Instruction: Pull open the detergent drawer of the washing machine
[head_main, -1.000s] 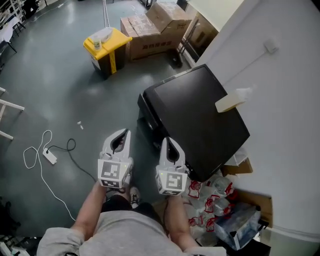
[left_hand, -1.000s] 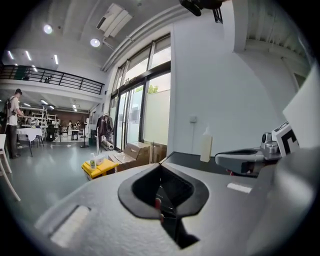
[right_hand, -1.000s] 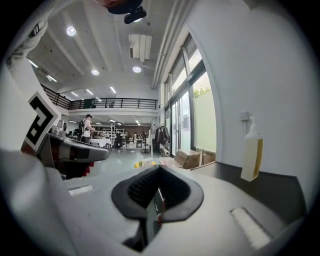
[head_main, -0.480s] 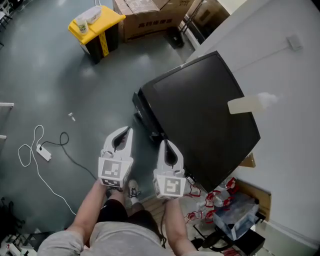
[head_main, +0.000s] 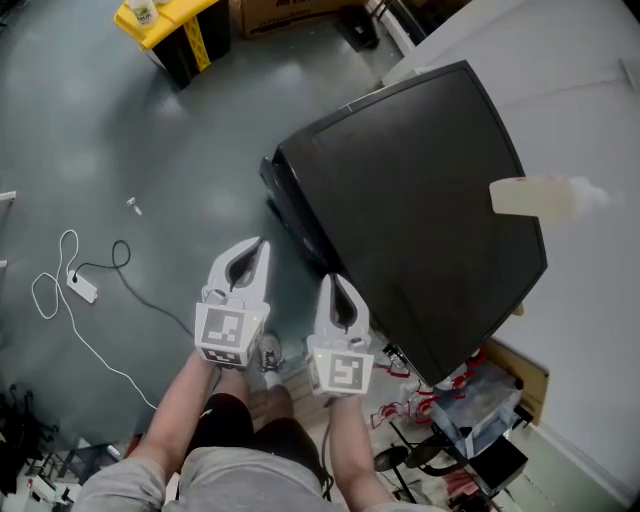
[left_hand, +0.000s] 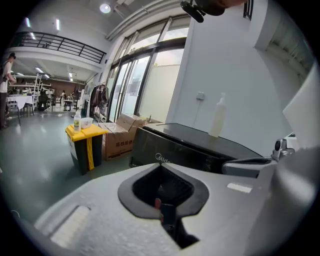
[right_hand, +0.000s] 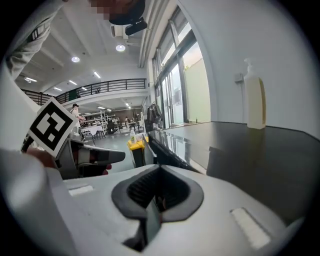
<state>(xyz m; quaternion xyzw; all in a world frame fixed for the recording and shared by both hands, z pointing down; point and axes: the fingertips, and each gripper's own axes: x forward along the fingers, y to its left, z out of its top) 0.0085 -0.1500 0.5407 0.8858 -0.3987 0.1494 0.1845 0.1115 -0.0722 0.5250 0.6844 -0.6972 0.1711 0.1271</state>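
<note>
The black washing machine (head_main: 420, 190) stands against the white wall, its front face (head_main: 290, 215) turned toward the grey floor. The left gripper view shows the front panel (left_hand: 170, 155) with a logo; I cannot make out the drawer there. A pale bottle (head_main: 545, 197) stands on the lid. My left gripper (head_main: 260, 244) is shut and empty, in the air in front of the machine. My right gripper (head_main: 331, 281), also shut and empty, hangs beside the near front corner, about level with the lid (right_hand: 250, 150). Neither touches the machine.
A yellow-lidded bin (head_main: 165, 15) and cardboard boxes (left_hand: 122, 135) stand on the floor beyond the machine. A white power strip (head_main: 80, 287) with its cable lies at the left. Red-and-white packets and a box (head_main: 470, 400) crowd the floor right of the machine. The person's shoes (head_main: 268, 360) show below the grippers.
Both grippers have sunk together toward the machine's front, jaws still shut. The head view has closed in on the machine, so the bin and boxes slide out at the top.
</note>
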